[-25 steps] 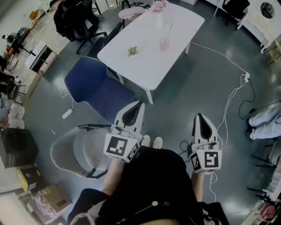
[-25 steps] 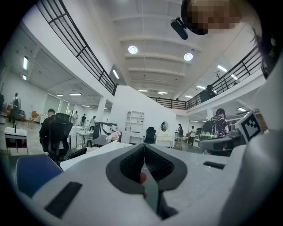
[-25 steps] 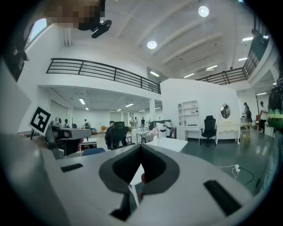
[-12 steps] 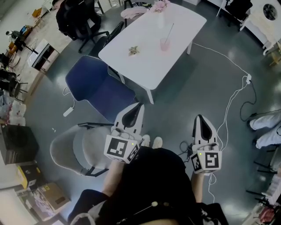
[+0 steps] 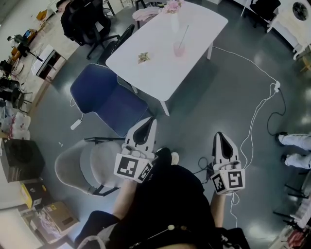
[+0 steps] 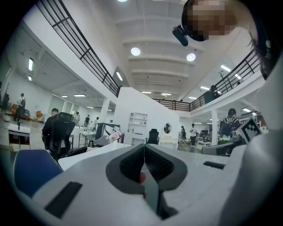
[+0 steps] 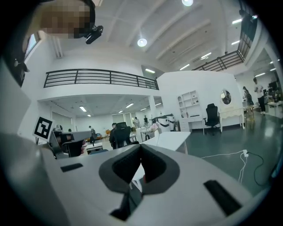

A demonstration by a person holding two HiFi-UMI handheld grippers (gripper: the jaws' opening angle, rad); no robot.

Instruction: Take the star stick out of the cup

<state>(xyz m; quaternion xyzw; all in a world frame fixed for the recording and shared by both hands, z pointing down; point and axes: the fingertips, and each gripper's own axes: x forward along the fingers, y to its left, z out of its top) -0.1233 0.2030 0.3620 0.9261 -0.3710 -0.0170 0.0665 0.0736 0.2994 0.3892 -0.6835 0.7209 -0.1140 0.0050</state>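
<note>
A pink cup (image 5: 180,48) stands on the white table (image 5: 160,73) far ahead of me, with a thin stick (image 5: 184,34) leaning out of it. The stick's top is too small to make out. My left gripper (image 5: 149,120) and right gripper (image 5: 219,136) are held close to my body over the grey floor, well short of the table. In the left gripper view the jaws (image 6: 143,152) meet with nothing between them. The right gripper (image 7: 141,150) also looks shut and empty in its own view, and the table (image 7: 170,140) shows beyond it.
A small crumpled item (image 5: 142,57) lies on the table and pink things (image 5: 170,6) sit at its far end. A blue chair (image 5: 104,99) and a grey chair (image 5: 82,168) stand at the left. A white cable (image 5: 252,112) runs across the floor. A person's legs (image 5: 294,146) show at the right.
The view has shifted slightly and a dark shoe has come forward between the grippers. Both grippers stay shut and near my body.
</note>
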